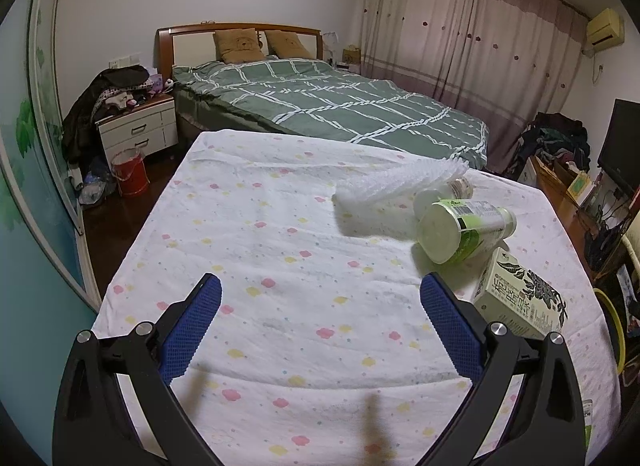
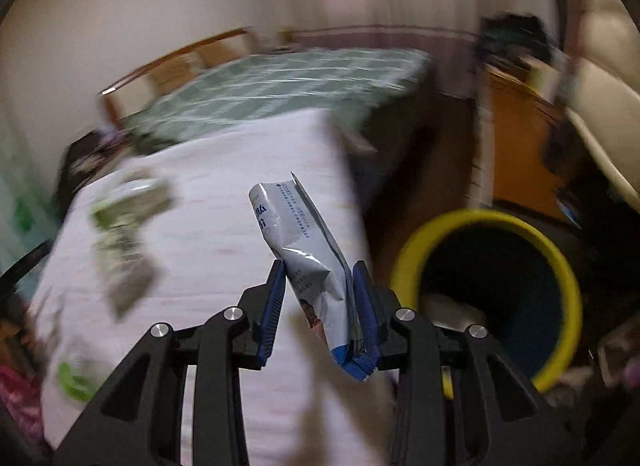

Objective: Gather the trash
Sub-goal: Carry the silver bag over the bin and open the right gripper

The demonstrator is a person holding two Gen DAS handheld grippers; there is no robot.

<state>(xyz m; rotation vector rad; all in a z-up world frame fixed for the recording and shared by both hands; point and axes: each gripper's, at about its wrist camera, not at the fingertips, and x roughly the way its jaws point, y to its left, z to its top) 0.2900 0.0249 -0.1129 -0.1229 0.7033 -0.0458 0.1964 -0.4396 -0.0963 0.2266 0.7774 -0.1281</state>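
My right gripper (image 2: 319,266) is shut on a crumpled silver-and-blue snack wrapper (image 2: 304,234), held above the right edge of the cloth-covered table (image 2: 224,193). A yellow-rimmed bin (image 2: 480,215) with a dark inside stands on the floor just right of it. My left gripper (image 1: 320,282) hangs open over the floral cloth (image 1: 280,246), nothing between its blue pads. To its right lie a green-labelled bottle (image 1: 460,234), a smaller bottle (image 1: 460,185), a white bubble-wrap sheet (image 1: 400,181) and a tea carton (image 1: 520,298).
A bed with a green checked cover (image 1: 340,105) lies beyond the table. A white nightstand (image 1: 136,133) and a red bucket (image 1: 130,175) stand at left. Piled clothes (image 1: 556,137) and a wooden cabinet are at right. The right wrist view is motion-blurred.
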